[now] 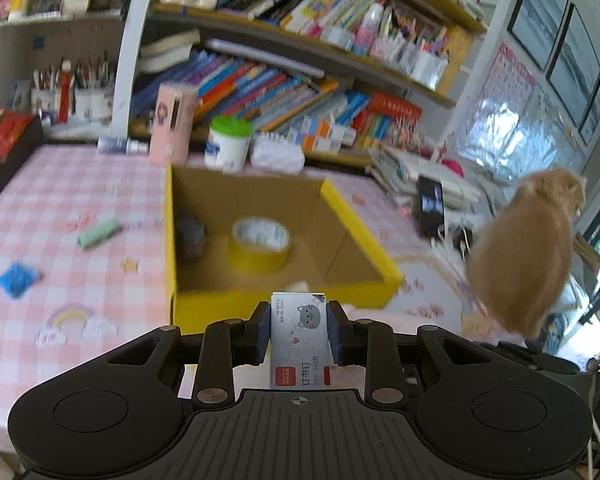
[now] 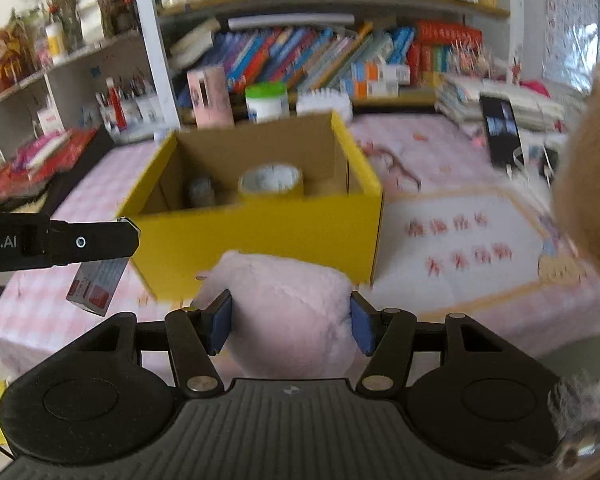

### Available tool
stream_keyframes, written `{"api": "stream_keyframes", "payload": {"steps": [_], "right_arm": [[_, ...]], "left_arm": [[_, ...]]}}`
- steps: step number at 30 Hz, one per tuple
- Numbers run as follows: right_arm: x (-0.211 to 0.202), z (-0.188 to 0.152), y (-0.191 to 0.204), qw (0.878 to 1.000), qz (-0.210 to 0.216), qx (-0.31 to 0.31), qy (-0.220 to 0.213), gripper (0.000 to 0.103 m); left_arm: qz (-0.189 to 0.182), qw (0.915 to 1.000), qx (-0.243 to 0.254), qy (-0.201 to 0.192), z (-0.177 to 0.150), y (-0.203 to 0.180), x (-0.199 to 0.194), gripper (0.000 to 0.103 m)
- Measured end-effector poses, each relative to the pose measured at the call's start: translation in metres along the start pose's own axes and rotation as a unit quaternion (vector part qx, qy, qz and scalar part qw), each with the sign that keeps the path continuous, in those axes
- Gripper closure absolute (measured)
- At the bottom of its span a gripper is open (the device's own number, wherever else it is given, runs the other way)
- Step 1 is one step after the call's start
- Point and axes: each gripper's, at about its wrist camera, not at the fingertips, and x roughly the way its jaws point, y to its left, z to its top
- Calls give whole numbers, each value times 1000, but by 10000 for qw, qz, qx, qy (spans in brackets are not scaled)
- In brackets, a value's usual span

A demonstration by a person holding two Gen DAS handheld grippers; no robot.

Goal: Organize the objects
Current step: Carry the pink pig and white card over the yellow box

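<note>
My left gripper (image 1: pixel 299 330) is shut on a small staples box (image 1: pixel 299 340) with a cat picture, held just in front of the near wall of the yellow cardboard box (image 1: pixel 220 308). Inside the box lie a yellow tape roll (image 1: pixel 260 246) and a dark grey object (image 1: pixel 191 236). My right gripper (image 2: pixel 290 326) is shut on a soft pink plush (image 2: pixel 288 308), in front of the yellow box (image 2: pixel 260 240). The left gripper (image 2: pixel 80 242) with the staples box (image 2: pixel 96 284) shows at the left of the right wrist view.
A green eraser-like bar (image 1: pixel 99 233) and a blue piece (image 1: pixel 18 279) lie on the pink checked tablecloth (image 1: pixel 80 184) left of the box. An orange cat (image 1: pixel 528 256) stands at the right. A phone (image 1: pixel 432 204), a pink tube (image 1: pixel 172 124), a green-lidded jar (image 1: pixel 229 142) and bookshelves stand behind.
</note>
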Motion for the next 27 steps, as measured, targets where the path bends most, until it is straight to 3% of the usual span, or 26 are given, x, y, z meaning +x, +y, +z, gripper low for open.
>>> {"api": "stream_keyframes", "payload": {"steps": [6,11,17,27], "right_arm": [[2,50,-15,9954,186,-414,-849,47],[29,89,-21,9907,361,-700,-1109,46],[89,106,-16,9898,611,-1107,-659,46],[156,96,-10,9832,938,-1517,382,43]], "left_arm": [[150,9991,-318,-243,33,-5,17,75],[787,9966,-128,-228,44,-3,51,75],[1548,9878,-17,191,34,10,94,75],[2114,9754,350,525,21,4,123,75]]}}
